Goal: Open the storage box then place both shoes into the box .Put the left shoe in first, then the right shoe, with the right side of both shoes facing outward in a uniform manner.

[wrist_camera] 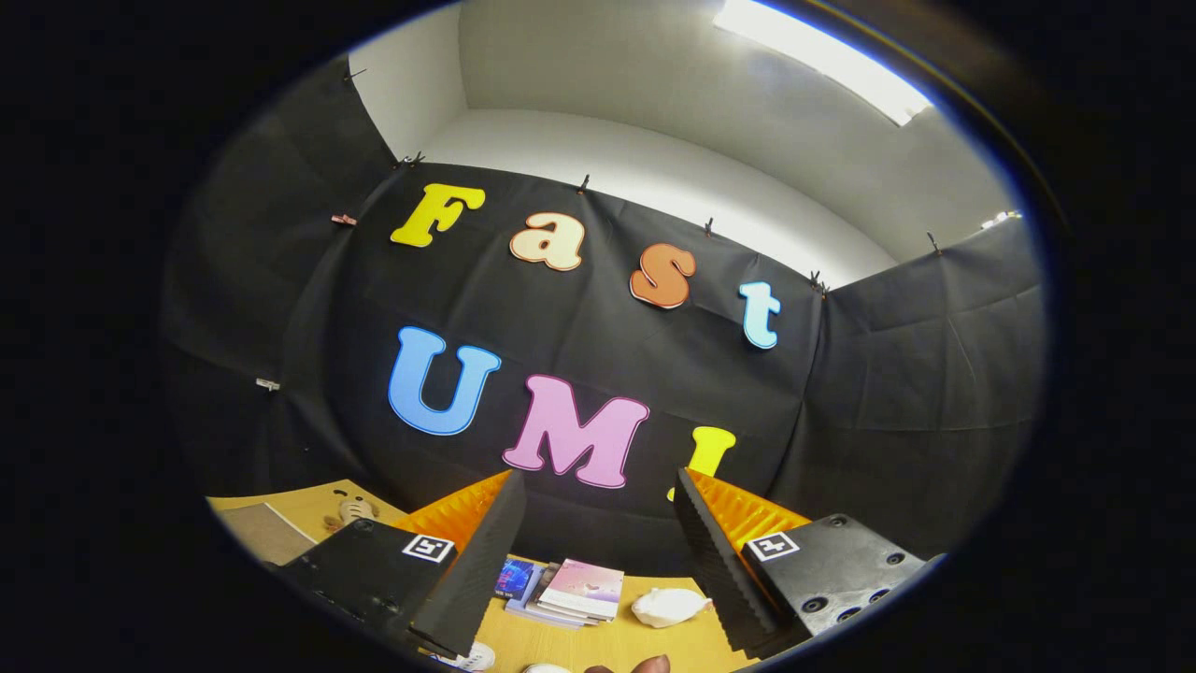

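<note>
White shoe [669,607] on table

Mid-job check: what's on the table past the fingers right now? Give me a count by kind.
Books, in one stack: several, exact count unclear
White crumpled item: 1
Small beige object: 1
Board: 1
Total: 3 single items plus the stack.
The gripper has its fingers open, holding nothing.

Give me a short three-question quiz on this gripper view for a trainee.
1. True or false: the gripper holds a shoe.
2. What lies on the table between the jaws? A) stack of books B) a cup C) a shoebox lid
3. Fill in: the crumpled white object lies just to the ______ of the books.

Key: 1 false, the jaws are open and hold nothing; 2 A; 3 right.
</note>
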`<state>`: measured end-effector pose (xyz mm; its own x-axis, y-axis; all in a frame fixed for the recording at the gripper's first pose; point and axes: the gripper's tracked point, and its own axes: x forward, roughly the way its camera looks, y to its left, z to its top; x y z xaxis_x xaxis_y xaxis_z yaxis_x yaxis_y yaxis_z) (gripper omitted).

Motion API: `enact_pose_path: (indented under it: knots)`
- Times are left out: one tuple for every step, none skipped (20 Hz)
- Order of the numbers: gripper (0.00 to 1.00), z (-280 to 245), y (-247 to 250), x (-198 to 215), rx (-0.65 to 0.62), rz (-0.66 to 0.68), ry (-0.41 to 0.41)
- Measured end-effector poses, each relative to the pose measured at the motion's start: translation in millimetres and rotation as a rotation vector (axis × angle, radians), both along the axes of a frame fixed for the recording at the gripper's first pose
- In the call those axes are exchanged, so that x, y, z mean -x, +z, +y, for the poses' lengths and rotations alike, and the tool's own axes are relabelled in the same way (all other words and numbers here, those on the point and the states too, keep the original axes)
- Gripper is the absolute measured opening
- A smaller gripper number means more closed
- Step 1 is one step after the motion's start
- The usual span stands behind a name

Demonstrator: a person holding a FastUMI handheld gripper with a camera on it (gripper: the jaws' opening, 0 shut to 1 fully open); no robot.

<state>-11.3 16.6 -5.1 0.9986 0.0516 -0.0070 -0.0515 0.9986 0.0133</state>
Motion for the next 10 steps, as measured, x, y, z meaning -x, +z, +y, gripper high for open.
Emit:
enact_pose_path:
  knots:
    - [0.97,3.9,-0.4,0.5,-0.007,0.004,0.013]
    - [0.97,7.9,-2.1,1.5,-0.014,0.009,0.032]
    - [0.97,13.5,-2.7,1.8,-0.026,0.013,0.055]
    - [0.97,16.7,-2.6,1.4,-0.035,0.017,0.072]
    - [0.97,19.5,-3.4,-0.5,-0.044,0.020,0.093]
    - [0.97,24.8,-4.5,-1.7,-0.054,0.025,0.117]
    - [0.97,35.6,-6.0,-2.9,-0.071,0.030,0.163]
    - [0.97,49.8,-10.4,-3.2,-0.086,0.045,0.222]
    - [0.97,62.3,-15.9,-2.9,-0.100,0.065,0.275]
    - [0.97,74.1,-23.1,-1.6,-0.115,0.088,0.329]
